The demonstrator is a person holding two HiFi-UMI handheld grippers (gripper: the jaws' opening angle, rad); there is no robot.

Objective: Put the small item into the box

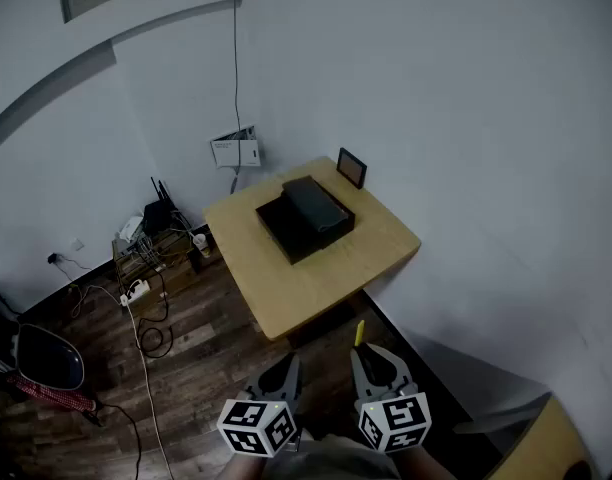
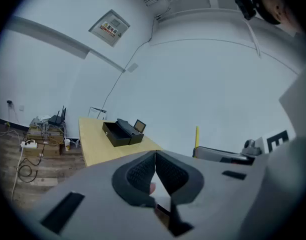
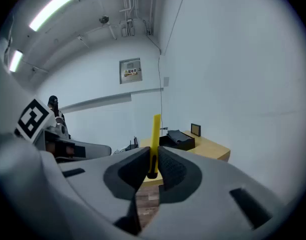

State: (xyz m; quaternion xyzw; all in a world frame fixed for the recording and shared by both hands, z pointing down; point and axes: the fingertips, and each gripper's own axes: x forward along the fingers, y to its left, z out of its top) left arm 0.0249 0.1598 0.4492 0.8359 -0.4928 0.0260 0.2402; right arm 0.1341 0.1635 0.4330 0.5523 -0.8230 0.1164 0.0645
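A black box [image 1: 304,220] lies open on the small wooden table [image 1: 316,278], its lid tipped back toward the wall; it also shows as a box [image 2: 120,133] in the left gripper view and a box [image 3: 178,139] in the right one. My right gripper [image 3: 153,159] is shut on a thin yellow stick [image 3: 155,139], which pokes up as a yellow stick [image 1: 359,333] in the head view. My left gripper [image 2: 155,171] is shut with nothing in it. Both grippers hang well short of the table's near edge, above the floor.
A small dark picture frame [image 1: 352,167] stands at the table's far corner by the white wall. Left of the table, a low shelf with a router [image 1: 156,216] and a power strip [image 1: 134,291] with cables sit on the wooden floor. A chair [image 1: 48,358] stands at far left.
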